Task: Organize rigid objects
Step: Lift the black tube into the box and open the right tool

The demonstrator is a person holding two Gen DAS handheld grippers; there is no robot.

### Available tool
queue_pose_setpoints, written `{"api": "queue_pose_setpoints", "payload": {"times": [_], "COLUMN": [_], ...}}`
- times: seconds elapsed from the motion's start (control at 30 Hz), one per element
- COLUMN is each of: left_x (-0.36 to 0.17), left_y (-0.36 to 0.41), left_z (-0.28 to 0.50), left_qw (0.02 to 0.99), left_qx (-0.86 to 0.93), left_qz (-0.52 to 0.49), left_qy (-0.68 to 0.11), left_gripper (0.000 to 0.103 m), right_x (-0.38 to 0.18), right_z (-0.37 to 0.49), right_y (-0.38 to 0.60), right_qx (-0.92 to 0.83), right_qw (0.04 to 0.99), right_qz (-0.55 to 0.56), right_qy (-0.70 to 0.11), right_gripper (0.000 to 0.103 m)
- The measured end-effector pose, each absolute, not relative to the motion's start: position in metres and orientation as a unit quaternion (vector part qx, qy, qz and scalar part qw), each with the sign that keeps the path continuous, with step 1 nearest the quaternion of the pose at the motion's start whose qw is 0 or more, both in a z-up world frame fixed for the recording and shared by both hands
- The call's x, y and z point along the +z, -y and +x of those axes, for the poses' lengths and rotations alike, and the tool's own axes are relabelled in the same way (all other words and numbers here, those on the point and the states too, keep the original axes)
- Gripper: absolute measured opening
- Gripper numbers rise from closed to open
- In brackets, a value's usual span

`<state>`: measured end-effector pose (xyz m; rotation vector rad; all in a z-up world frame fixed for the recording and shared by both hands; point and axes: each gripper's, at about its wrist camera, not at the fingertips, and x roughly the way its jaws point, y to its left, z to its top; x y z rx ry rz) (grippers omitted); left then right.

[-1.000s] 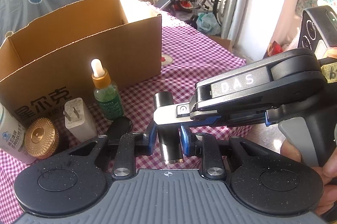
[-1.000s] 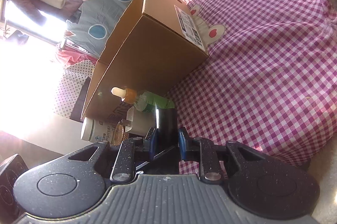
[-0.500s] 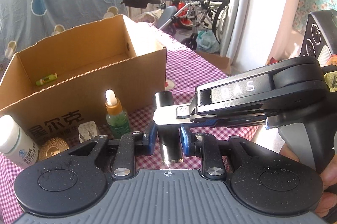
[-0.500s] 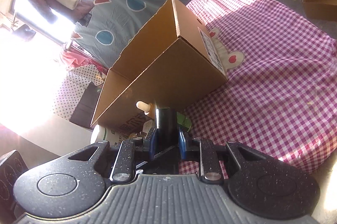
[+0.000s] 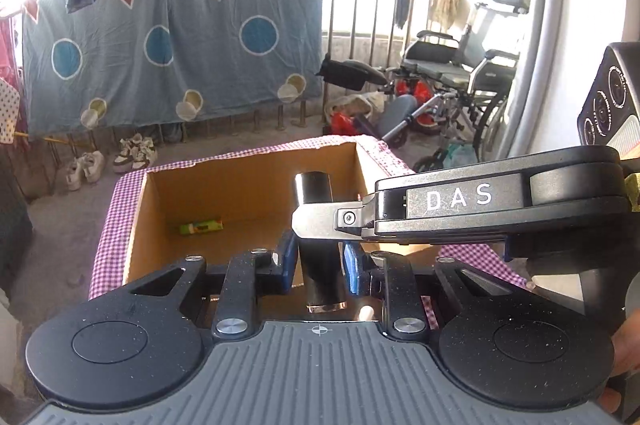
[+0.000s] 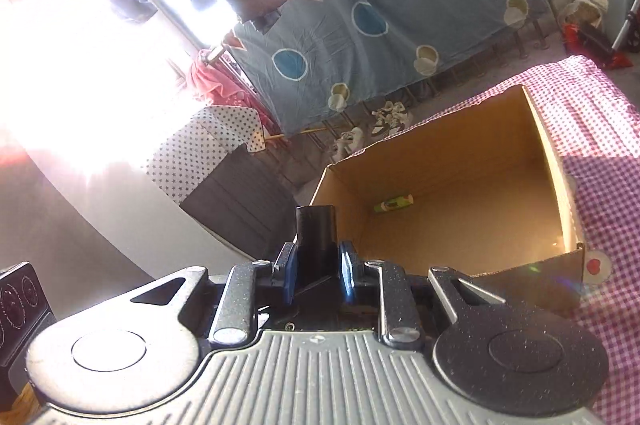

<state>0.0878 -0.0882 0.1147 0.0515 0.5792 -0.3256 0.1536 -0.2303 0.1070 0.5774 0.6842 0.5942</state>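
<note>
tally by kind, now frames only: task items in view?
Black cylinder, clamped by both the left gripper and the right gripper: 1
Green tube, lying in the box: 1
Cardboard box, open: 1
Dropper tip, only partly seen: 1
Total: 4

Both wrist views look closely down into the cardboard box [image 5: 248, 185].

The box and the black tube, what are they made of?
The box looks like plain brown cardboard: matte, with a thin, slightly ragged top edge and folded corners. The black tube looks like smooth hard plastic or coated metal, I can't tell which; it is glossy, catches light, and has a shiny silvery ring at one end.
</note>
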Motion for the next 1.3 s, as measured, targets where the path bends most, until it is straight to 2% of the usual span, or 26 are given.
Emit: {"api": "queue_pose_setpoints", "payload": {"times": [0.23, 0.43, 0.6, 0.73, 1.03, 1.3], "left_x": [0.101, 0.061, 0.049, 0.059, 0.093, 0.111], "left_y": [0.044, 0.023, 0.015, 0.012, 0.009, 0.012], "left_z": [0.161, 0.207, 0.22, 0.209, 0.165, 0.137], "left_qw": [0.925, 0.897, 0.889, 0.896, 0.919, 0.928], "left_qx": [-0.114, -0.079, -0.055, -0.059, -0.08, -0.087], "left_qz": [-0.023, -0.036, -0.03, -0.043, -0.057, -0.057], "left_qy": [-0.362, -0.432, -0.454, -0.438, -0.382, -0.357], "left_gripper": [0.023, 0.024, 0.025, 0.027, 0.03, 0.03], "right_x": [0.101, 0.054, 0.024, 0.019, 0.056, 0.071], "right_z": [0.248, 0.317, 0.345, 0.35, 0.321, 0.308], "right_y": [0.168, 0.123, 0.106, 0.105, 0.137, 0.15], "right_qx": [0.311, 0.295, 0.281, 0.278, 0.299, 0.295], "right_qw": [0.818, 0.764, 0.738, 0.742, 0.769, 0.77], "right_qz": [0.241, 0.238, 0.241, 0.238, 0.253, 0.277], "right_qy": [-0.418, -0.522, -0.564, -0.562, -0.506, -0.493], "right_gripper": [0.025, 0.025, 0.025, 0.026, 0.025, 0.025]}}
